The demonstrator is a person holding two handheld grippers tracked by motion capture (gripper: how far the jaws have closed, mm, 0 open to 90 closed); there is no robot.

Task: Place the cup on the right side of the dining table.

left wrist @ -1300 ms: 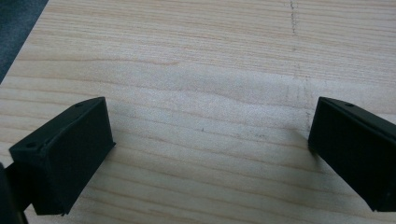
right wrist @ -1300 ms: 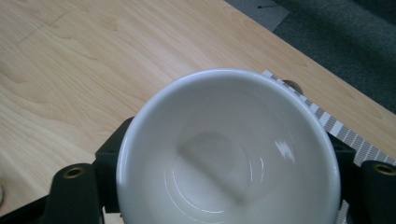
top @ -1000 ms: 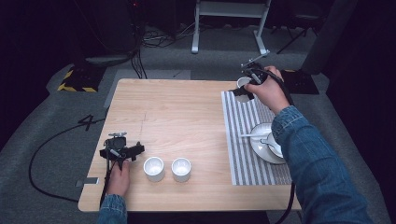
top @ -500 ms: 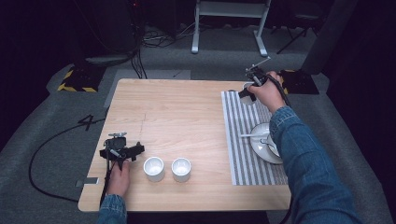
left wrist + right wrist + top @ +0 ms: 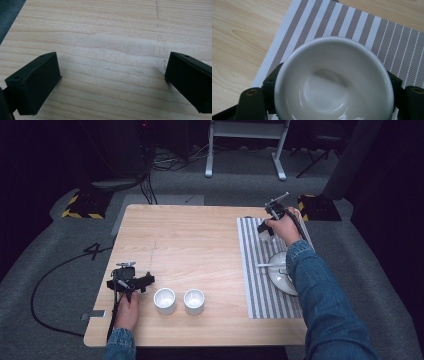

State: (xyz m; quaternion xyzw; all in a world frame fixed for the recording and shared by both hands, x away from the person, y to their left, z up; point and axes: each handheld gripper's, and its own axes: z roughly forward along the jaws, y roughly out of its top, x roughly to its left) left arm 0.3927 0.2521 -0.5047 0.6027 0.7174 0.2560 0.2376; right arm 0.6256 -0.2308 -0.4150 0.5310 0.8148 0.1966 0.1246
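White cup [image 5: 334, 80] in right claw [image 5: 332, 100], striped mat [image 5: 367, 32]

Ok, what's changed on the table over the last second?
The right gripper has tipped more upright over the far end of the striped mat, jaws around a white cup. The left gripper, two cups and plate stayed put.

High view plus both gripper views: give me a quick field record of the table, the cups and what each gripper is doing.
table: wooden top
mat: striped placemat on the right side
near cups: two white cups side by side, upright, empty
plate: white plate on the mat, spoon across it
left gripper: open, over bare wood
right gripper: jaws on either side of a white cup at the mat's far end
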